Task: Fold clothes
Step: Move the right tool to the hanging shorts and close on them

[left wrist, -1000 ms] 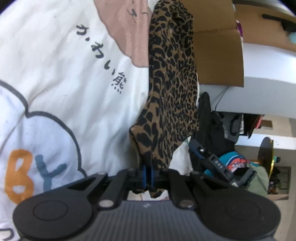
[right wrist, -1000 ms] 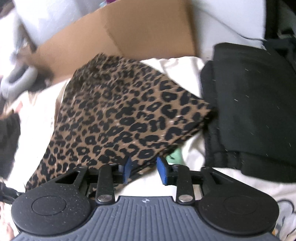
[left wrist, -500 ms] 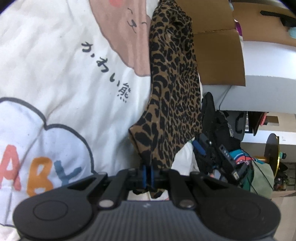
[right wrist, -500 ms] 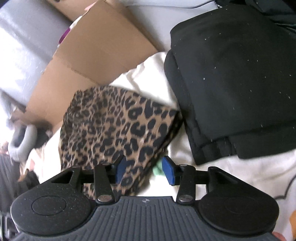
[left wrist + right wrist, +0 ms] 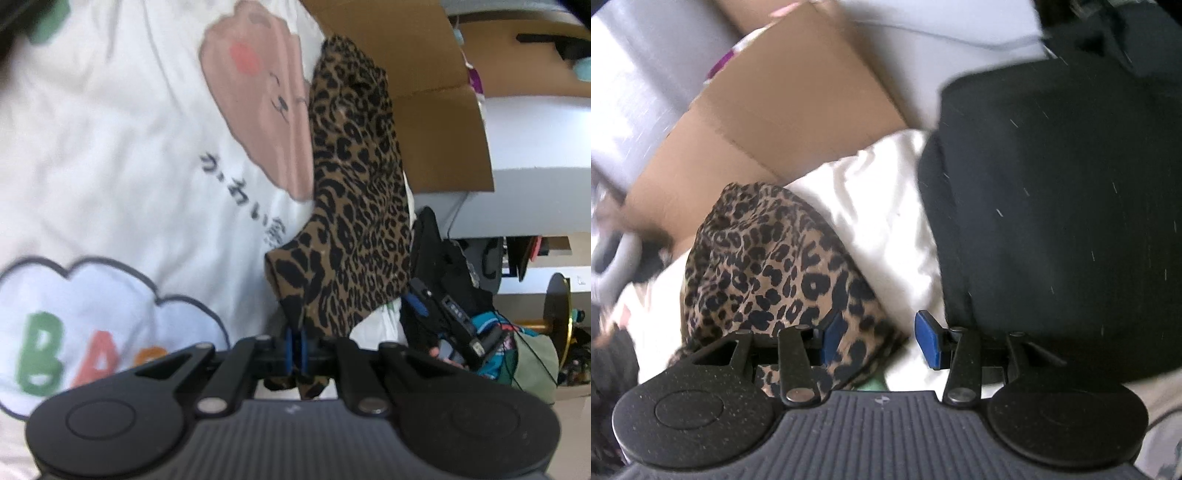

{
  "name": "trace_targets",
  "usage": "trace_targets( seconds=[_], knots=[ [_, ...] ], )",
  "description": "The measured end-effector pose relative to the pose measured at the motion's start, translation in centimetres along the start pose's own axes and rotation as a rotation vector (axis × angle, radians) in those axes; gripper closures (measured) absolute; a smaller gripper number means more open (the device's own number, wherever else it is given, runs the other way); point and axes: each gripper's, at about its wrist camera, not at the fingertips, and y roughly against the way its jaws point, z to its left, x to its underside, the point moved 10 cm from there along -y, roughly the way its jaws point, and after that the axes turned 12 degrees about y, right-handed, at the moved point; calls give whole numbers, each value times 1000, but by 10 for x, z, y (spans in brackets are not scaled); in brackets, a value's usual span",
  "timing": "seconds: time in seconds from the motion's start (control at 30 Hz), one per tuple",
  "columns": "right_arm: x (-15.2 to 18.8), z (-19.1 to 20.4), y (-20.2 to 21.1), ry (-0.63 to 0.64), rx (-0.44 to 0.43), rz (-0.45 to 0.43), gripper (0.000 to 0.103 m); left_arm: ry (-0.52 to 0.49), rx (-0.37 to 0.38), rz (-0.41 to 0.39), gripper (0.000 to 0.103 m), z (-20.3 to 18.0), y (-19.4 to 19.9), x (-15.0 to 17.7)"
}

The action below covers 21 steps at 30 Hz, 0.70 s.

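Left tongs clamped on leopard cloth corner; right tongs half open, gripping nothing. Risk: single pinch lets cloth sag, skewing fold.

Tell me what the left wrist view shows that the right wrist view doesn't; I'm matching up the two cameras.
Only the left wrist view: the left hand-held gripper shut on a corner of the leopard cloth, the white printed sheet's bear and letters, and the right hand-held gripper off to the side.

Only the right wrist view: the folded black garment and the right hand-held gripper's open blue pads, the leopard cloth's edge between them.

Both: the leopard cloth, white sheet and cardboard box.
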Motion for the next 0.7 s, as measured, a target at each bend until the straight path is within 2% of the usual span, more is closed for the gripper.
trace_targets(
  seconds=[0.17,0.3,0.53,0.7],
  knots=[
    [-11,21,-7,142,-30,1,54,-5,-27,-44,99,4,12,-11],
    [-11,35,-28,227,-45,51,58,-9,-49,-66,99,6,15,-19],
    [-1,33,-59,263,-60,141,61,-3,-60,-88,99,15,20,-29],
    [-2,35,-71,272,-65,154,61,-3,-67,-90,99,19,19,-31]
  ],
)
